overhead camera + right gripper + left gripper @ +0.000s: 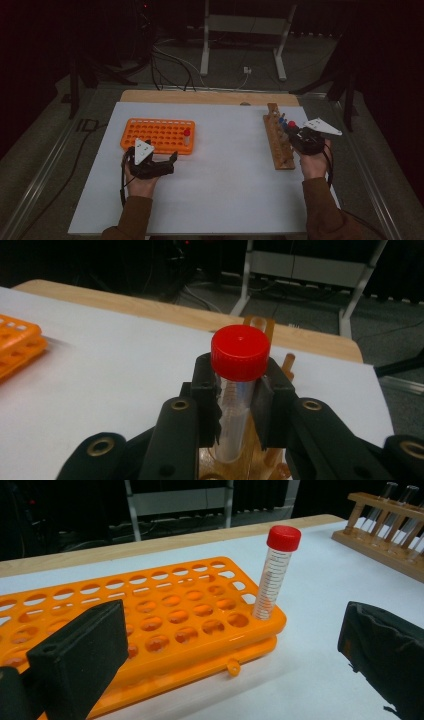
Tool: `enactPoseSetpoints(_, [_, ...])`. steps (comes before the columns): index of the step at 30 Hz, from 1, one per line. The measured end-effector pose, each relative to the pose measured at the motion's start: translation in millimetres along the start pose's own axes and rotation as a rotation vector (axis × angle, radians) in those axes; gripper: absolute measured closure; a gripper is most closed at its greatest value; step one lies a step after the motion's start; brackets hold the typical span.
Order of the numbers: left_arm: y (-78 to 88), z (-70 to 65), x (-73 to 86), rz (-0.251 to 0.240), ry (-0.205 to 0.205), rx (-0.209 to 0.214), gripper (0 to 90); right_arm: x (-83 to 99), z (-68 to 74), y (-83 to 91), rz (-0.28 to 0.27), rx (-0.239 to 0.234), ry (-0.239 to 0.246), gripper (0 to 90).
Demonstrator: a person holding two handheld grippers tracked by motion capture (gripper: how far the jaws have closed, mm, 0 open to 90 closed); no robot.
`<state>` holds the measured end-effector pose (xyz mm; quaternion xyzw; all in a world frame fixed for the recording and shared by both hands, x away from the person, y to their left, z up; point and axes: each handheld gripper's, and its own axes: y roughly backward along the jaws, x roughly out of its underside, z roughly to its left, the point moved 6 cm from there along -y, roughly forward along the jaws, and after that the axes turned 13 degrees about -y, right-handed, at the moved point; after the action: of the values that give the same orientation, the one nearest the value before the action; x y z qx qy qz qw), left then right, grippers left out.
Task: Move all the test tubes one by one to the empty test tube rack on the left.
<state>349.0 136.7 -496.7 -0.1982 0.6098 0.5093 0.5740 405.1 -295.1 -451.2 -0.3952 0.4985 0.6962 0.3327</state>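
Our right tool (234,405) is clamped on a red-capped tube (239,390) standing in the wooden rack (278,140) at the tabletop's right. If we lift at a tilt, the tube could bind and drag the rack, or slip from the pads. Our left tool (162,162) sits wide and empty near the orange rack (165,615)

A clear plastic tube (235,415) with a red screw cap stands upright over the wooden rack (278,145) at the table's right side, pinched just under its cap. The wooden rack is a long, narrow strip and holds several other tubes.
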Motion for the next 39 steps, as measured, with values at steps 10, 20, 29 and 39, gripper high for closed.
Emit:
enactPoseSetpoints(10, [-1.4, -3.0, -0.3, 0.003, -0.007, 0.01, 0.4, -15.6, 5.2, 10.3, -0.032, -0.025, 0.003, 74.5])
enactPoseSetpoints(20, [-2.0, -6.5, -1.9, -0.005, -0.01, 0.021, 0.4, -23.0, 20.8, 16.6, -0.05, -0.078, 0.009, 74.5])
enactPoseSetpoints(29, [-2.8, -11.7, -5.0, -0.013, -0.01, 0.037, 0.5, -12.4, 40.7, 8.4, -0.014, -0.126, 0.035, 74.4])
enactPoseSetpoints(39, [-5.8, -32.4, -23.0, -0.044, -0.038, 0.09, 0.9, -2.4, 66.5, 0.7, 0.016, -0.2, 0.045, 74.4])
